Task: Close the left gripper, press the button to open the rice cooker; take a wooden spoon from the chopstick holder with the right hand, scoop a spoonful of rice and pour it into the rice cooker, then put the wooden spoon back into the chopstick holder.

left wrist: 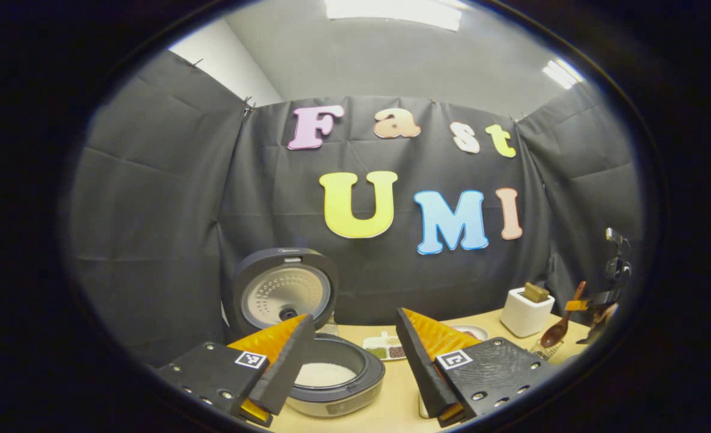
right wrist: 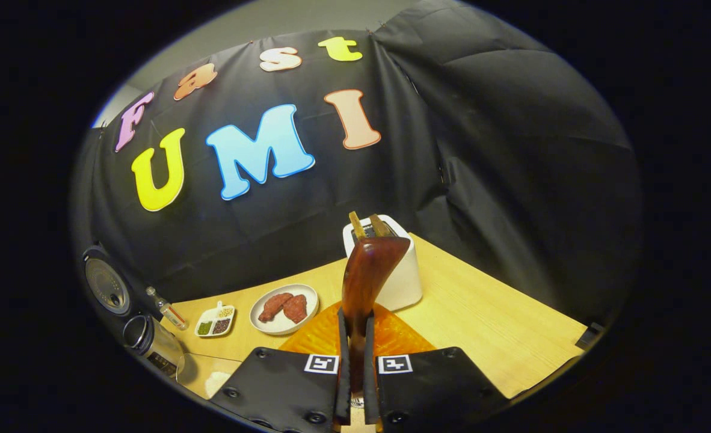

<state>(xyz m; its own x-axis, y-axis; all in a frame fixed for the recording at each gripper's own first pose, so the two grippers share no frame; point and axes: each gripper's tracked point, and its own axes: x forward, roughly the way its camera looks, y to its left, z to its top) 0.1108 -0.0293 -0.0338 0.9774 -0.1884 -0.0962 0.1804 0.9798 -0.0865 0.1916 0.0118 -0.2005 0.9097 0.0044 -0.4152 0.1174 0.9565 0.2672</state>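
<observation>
Right gripper (right wrist: 355,355) clamped on brown wooden spoon (right wrist: 364,282), held near white chopstick holder (right wrist: 400,282). Left gripper (left wrist: 355,355) fingers spread above open grey rice cooker (left wrist: 331,379). Risk: thin handle twisting between pads, spilling rice.

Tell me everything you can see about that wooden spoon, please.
The wooden spoon is dark reddish-brown and glossy, with a flat handle that widens toward its end and an oval bowl. The right tool is shut on its handle, which sticks up between the two fingers in the right gripper view. In the left gripper view it hangs tilted, bowl down, beside the white chopstick holder, above the wooden table. Its bowl looks empty.
</observation>
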